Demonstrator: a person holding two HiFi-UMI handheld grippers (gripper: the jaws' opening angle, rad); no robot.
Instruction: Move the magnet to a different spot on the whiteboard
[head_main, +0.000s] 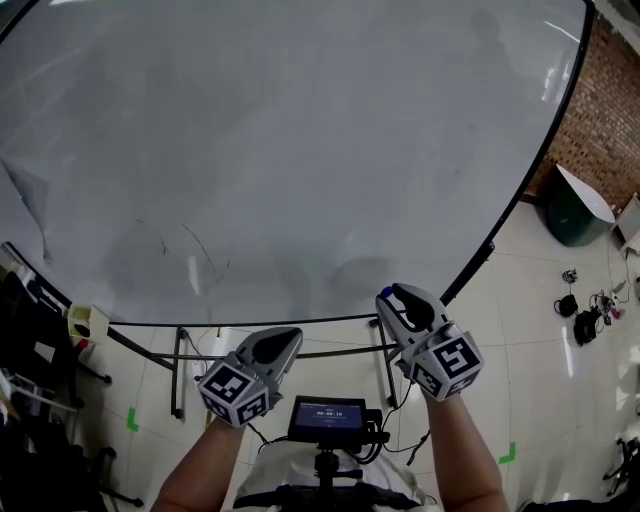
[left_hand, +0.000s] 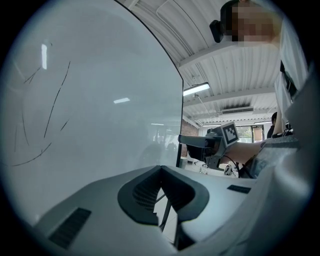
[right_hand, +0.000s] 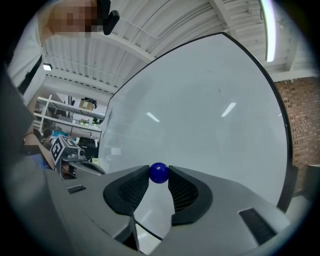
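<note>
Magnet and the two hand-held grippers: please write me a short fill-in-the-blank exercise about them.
1. The magnet is ____ in colour.
2. It is clamped between the jaws of the ____ hand-held gripper.
3. The left hand-held gripper has its jaws together and holds ____.

Missing words: blue; right; nothing.

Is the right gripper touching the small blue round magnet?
Touching. The right gripper view shows the small blue round magnet pinched by the right gripper, no gap at either jaw.
</note>
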